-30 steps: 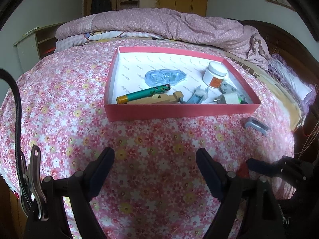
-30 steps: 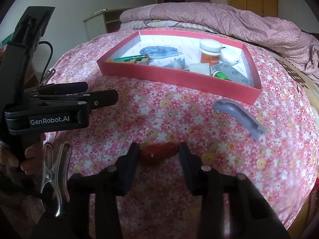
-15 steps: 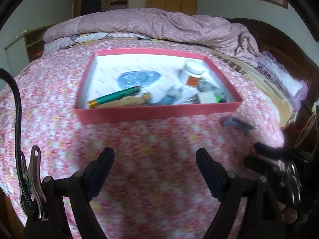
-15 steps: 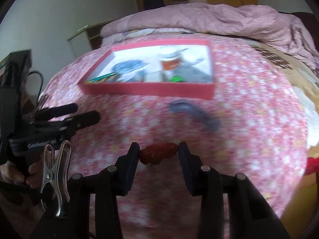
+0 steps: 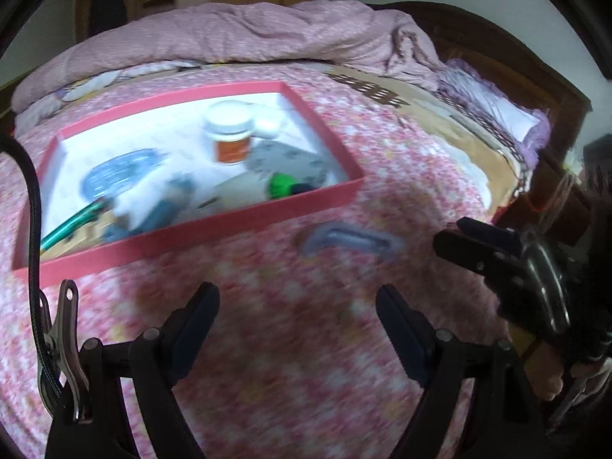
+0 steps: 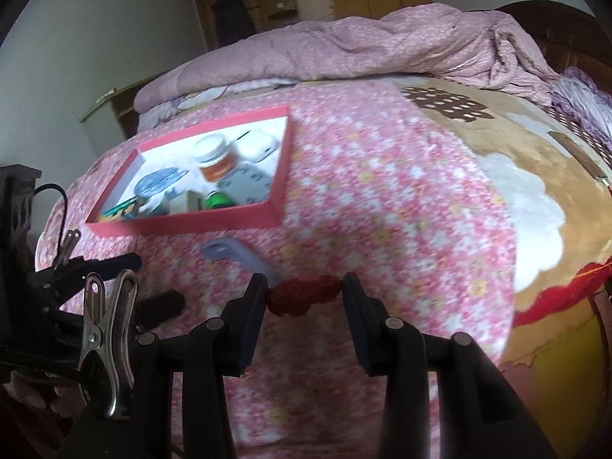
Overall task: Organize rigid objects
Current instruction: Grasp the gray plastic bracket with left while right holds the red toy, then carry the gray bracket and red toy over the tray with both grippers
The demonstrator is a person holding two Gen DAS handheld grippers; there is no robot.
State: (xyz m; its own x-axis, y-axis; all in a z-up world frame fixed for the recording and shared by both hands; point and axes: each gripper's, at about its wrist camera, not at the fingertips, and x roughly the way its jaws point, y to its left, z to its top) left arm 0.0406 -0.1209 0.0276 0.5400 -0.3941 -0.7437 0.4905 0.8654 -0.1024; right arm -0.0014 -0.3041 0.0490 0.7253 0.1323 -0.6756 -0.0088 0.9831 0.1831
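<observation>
In the left wrist view, the left gripper (image 5: 296, 319) is seen with its jaws standing wide apart and nothing between them, above the flowered bedspread (image 5: 290, 344). A red tray (image 5: 214, 225) lies on the bed beyond it, and several things are held in it: a white-lidded jar with an orange label (image 5: 229, 135), a blue oval item (image 5: 118, 172), a green pen (image 5: 72, 223) and a bright green piece (image 5: 281, 185); the rest is too blurred to be named. A grey curved handle (image 5: 348, 239) lies on the bedspread just outside the tray's near wall. At the right edge the right gripper (image 5: 493, 252) is partly shown.

In the right wrist view, the right gripper (image 6: 304, 298) is shown with its jaws clamped on a small dark red object (image 6: 304, 294), which is held crosswise between the pads above the bedspread. The grey curved handle is seen just behind the left pad, between the gripper and the red tray. The left gripper is seen at the left edge. A crumpled pink quilt (image 6: 382, 46) is piled at the far end of the bed.
</observation>
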